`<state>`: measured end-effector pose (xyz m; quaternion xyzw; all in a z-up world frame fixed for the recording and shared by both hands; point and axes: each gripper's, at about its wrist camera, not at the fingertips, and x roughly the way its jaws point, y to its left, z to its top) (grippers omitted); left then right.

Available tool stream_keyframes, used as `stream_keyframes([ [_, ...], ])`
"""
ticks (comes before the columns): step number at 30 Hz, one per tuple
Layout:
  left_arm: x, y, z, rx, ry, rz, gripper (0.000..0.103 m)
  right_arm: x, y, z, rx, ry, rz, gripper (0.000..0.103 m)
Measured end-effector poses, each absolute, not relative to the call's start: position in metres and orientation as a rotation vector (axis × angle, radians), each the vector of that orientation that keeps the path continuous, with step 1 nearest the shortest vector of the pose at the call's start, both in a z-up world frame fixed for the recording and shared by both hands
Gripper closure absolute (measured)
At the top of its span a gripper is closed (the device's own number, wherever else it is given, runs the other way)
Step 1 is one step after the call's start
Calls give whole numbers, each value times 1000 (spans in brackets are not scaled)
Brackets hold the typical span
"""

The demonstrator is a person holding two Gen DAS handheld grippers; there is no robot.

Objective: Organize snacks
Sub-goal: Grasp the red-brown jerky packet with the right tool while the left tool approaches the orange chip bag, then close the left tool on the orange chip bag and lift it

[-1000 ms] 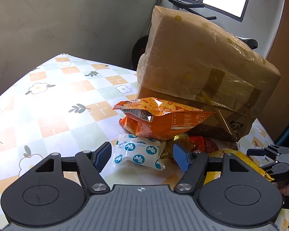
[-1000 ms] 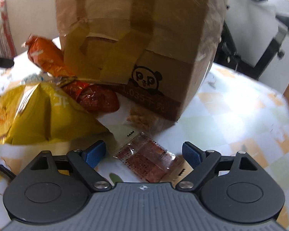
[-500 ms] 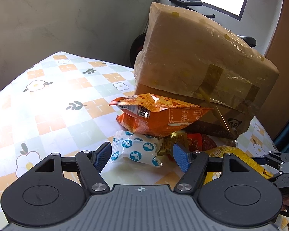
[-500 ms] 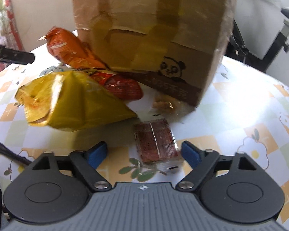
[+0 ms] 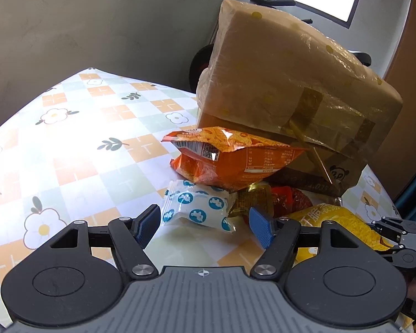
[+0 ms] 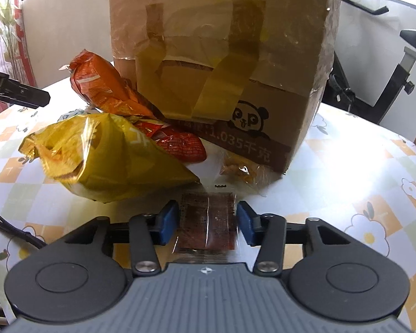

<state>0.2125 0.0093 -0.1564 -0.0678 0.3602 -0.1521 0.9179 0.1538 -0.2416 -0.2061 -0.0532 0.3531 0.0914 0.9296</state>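
The counter, under a cloth of orange and green checks with white flowers, carries everything. Largest on it is the box, cardboard patched with yellow tape and a panda print low on its side, standing at the back of the pile. No opening shows in either view, so I cannot tell whether snacks are meant to go inside it.

Against the box leans the orange bag, and in front of that, toward the right hand's side, lies the crumpled yellow bag. A red packet is tucked between the yellow bag and the box. The white pouch with blue dots lies just ahead of the left gripper, with a gold packet touching its far side. A clear packet of something golden sits at the box's foot.

Smallest is the dark sachet, flat on the counter between the jaws of the right gripper. Those jaws are closing on it; the pads stand just beside its edges and do not look to be pressing yet. The left jaws stand moderately wide with nothing held, the white pouch lying just beyond the tips.

By my reading the task is barely begun: every snack is in one loose heap by the box, none sorted or set apart. The sachet looks to be the pickup in hand, and all the others are left.
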Motion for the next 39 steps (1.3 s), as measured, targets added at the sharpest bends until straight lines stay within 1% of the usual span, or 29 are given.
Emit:
stream_keyframes([
  [5,209,2,-158,-121,741,-327,30,148,-246,-206,-77,689,107,60],
  [12,211,-1,-158,-110,735,-315,30,149,-261,-204,-10,671,47,61],
  [16,216,5,-144,-160,676,-319,30,153,-257,-206,-42,688,57,61],
  [19,222,6,-128,-192,598,-329,29,153,-258,-206,-35,689,61,61],
  [23,246,1,-109,-181,538,-294,23,156,-256,-208,-36,691,60,60],
  [25,261,-4,-104,-171,522,-279,22,155,-255,-208,-36,690,59,60],
  [27,277,-11,-104,-153,540,-282,17,155,-255,-208,-37,690,59,60],
  [33,297,-20,-123,-140,630,-263,18,153,-255,-207,-41,689,57,60],
  [39,284,-9,-147,-165,710,-279,17,154,-255,-207,-39,690,61,60],
])
